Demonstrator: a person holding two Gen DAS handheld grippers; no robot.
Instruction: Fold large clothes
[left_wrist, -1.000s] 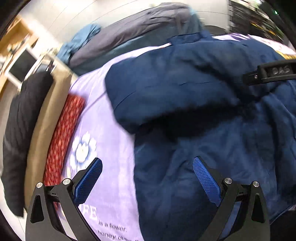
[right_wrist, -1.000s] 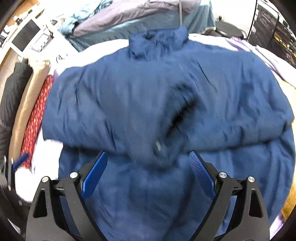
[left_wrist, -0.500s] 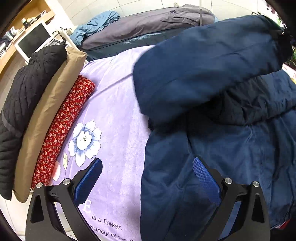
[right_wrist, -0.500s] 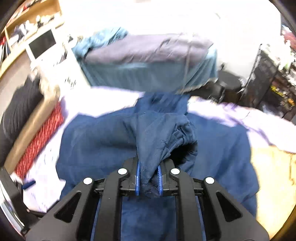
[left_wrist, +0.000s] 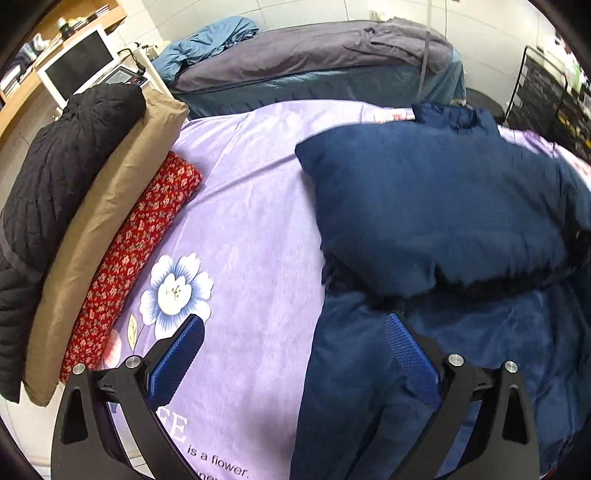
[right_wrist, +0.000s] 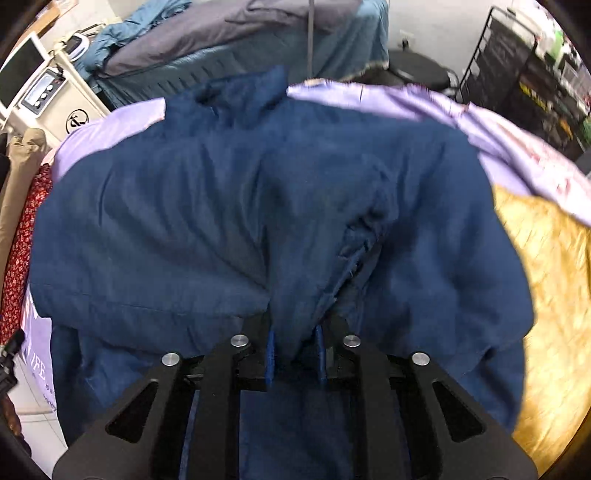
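Item, as I read it from my two wrist views: one navy padded jacket (right_wrist: 229, 206), spread on a lilac bedspread (left_wrist: 251, 206) printed with a white-and-blue flower (left_wrist: 175, 291) and some lettering, collar at the far side. One sleeve (left_wrist: 436, 206) lies folded across the jacket's body. My right gripper (right_wrist: 295, 349) points steeply down onto the garment, a fold of the navy fabric rising from between its blue pads (right_wrist: 270, 350); the jaws are narrow and easing apart, though the cloth sits between them and I read the pads as touching it. My left gripper (left_wrist: 291, 354) stands wide apart and holds nothing: its left pad (left_wrist: 177, 358) hangs over bare bedspread, its right pad (left_wrist: 410, 354) over the jacket's lower left edge, which runs between the two. Surface: the lilac bedspread, with a gold-coloured cloth (right_wrist: 546, 302) showing at the jacket's right side. Along the left edge of the bed, in a row: a red floral roll (left_wrist: 136, 266), a tan folded piece (left_wrist: 107, 229), a black quilted garment (left_wrist: 55, 192). Room: beyond the bed, a second bed or couch heaped with grey cover (left_wrist: 295, 55) and a light blue garment (left_wrist: 207, 44); a monitor (left_wrist: 77, 62) on a wooden desk at upper left; a black wire rack (right_wrist: 528, 66) at upper right; white tiled wall behind.
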